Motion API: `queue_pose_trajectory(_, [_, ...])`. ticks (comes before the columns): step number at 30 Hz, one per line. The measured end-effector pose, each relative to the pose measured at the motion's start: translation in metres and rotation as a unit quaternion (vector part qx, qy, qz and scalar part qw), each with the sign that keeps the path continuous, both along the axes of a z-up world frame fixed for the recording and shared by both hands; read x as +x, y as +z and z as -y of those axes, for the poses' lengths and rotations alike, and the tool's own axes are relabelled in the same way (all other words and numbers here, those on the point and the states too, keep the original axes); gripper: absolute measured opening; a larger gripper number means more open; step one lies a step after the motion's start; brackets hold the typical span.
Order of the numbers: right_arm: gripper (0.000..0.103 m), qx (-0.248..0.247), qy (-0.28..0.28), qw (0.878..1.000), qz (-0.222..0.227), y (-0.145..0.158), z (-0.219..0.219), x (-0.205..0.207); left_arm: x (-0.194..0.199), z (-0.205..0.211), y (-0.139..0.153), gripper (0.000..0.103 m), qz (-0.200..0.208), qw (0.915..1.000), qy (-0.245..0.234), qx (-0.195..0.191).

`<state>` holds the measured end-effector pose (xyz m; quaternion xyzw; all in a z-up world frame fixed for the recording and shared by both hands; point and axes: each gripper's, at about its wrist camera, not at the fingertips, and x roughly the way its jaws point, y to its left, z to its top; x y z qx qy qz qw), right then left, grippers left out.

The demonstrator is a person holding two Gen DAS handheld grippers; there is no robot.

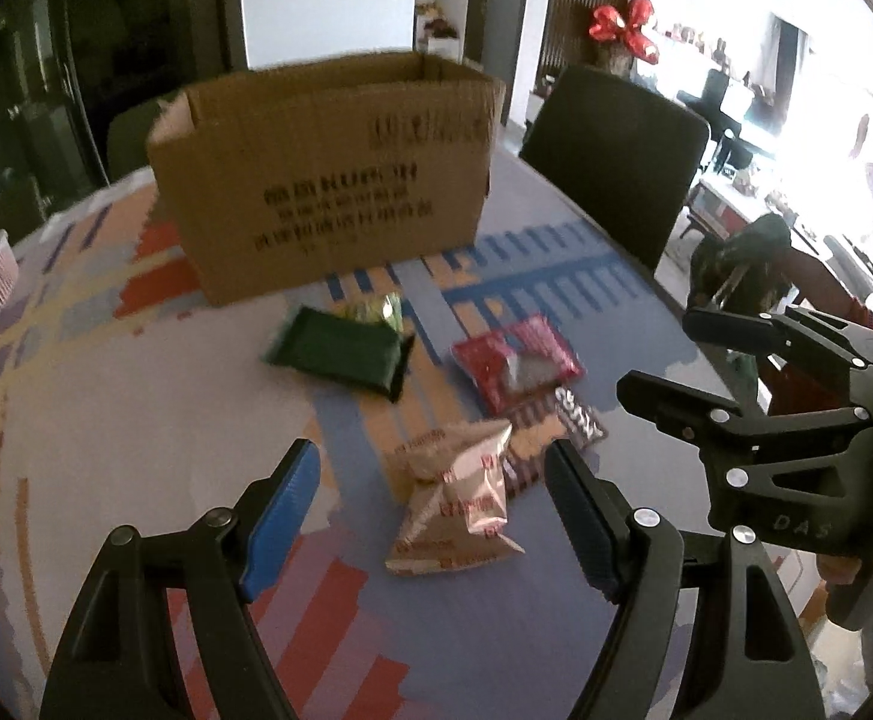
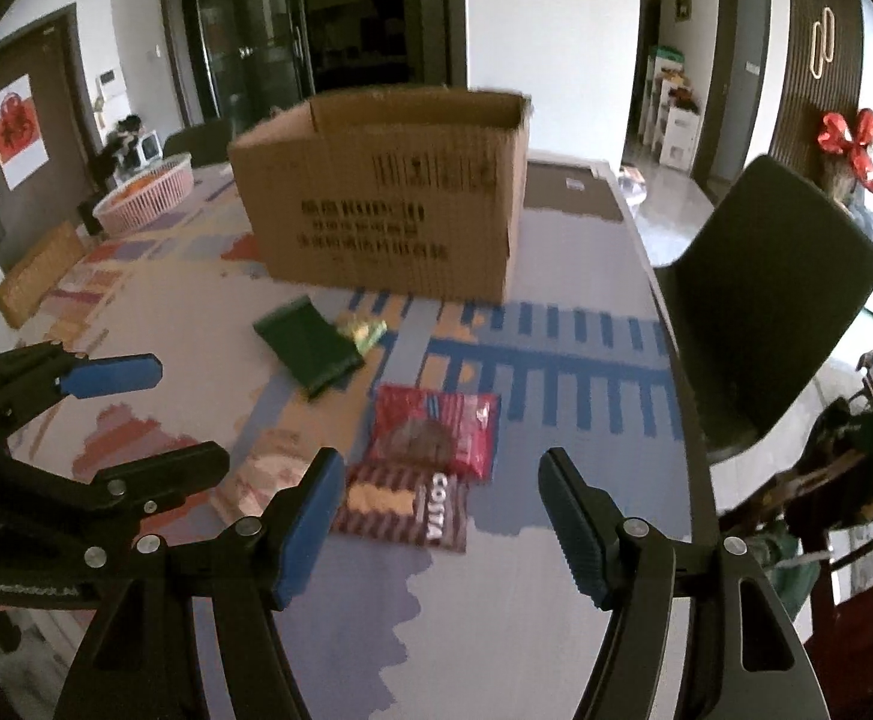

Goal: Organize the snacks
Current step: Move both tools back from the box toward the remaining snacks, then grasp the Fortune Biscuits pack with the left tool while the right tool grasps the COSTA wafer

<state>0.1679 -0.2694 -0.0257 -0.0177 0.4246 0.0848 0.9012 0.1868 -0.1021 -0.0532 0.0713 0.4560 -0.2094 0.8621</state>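
Spread left claw (image 1: 433, 516) over a crinkled pale-pink snack bag (image 1: 457, 504); right claw (image 2: 439, 516) spread, empty.

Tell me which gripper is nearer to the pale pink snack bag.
Left. The left gripper hangs open right above the pale pink snack bag, which shows between its fingers. The right gripper, also open, sits off to the side, over the Costa packet.

Brown cardboard box (image 2: 388, 192) with dark print. Tabletop (image 1: 136, 420) patterned in lilac, orange, red and blue stripes. Dark green packet (image 1: 340, 351); red packet (image 2: 436, 429); maroon striped Costa packet (image 2: 406, 507), white lettering; pale pink-beige packet (image 1: 454, 504). Pink basket (image 2: 145, 192).
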Motion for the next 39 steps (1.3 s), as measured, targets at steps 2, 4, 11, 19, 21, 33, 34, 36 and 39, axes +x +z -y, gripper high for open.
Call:
queue_pose_trajectory(2, [0.068,-0.002,-0.001,1.0,-0.012,-0.009,0.001,0.0,0.002,0.002,-0.008,0.077,-0.011,0.9999,-0.003,0.001])
queue_pose_trajectory(4, [0.068,-0.005,-0.001,1.0,-0.021,-0.015,0.001,0.0,0.004,0.003,-0.017,0.076,-0.023,0.9997,-0.005,0.002])
queue_pose_trajectory(11, [0.068,-0.01,0.001,0.999,-0.048,-0.034,0.002,0.004,0.015,0.005,-0.043,0.075,-0.059,0.9982,-0.003,-0.005])
queue_pose_trajectory(19, [0.068,-0.011,0.002,0.998,-0.069,-0.048,-0.002,0.009,0.025,0.004,-0.06,0.063,-0.086,0.9962,0.004,-0.014])
queue_pose_trajectory(21, [0.068,-0.007,0.004,0.997,-0.073,-0.049,-0.003,0.01,0.025,0.003,-0.063,0.052,-0.094,0.9954,0.002,-0.019])
queue_pose_trajectory(33, [0.081,0.024,0.023,0.995,-0.091,-0.057,-0.022,0.016,0.016,-0.021,-0.048,0.042,-0.063,0.9975,0.03,-0.016])
queue_pose_trajectory(34, [0.082,0.024,0.024,0.995,-0.09,-0.058,-0.025,0.017,0.015,-0.023,-0.046,0.042,-0.061,0.9975,0.033,-0.015])
queue_pose_trajectory(36, [0.084,0.022,0.03,0.995,-0.091,-0.059,-0.031,0.019,0.014,-0.028,-0.046,0.042,-0.059,0.9974,0.039,-0.015])
queue_pose_trajectory(39, [0.086,0.015,0.032,0.995,-0.095,-0.062,-0.039,0.023,0.013,-0.033,-0.047,0.042,-0.057,0.9972,0.047,-0.013])
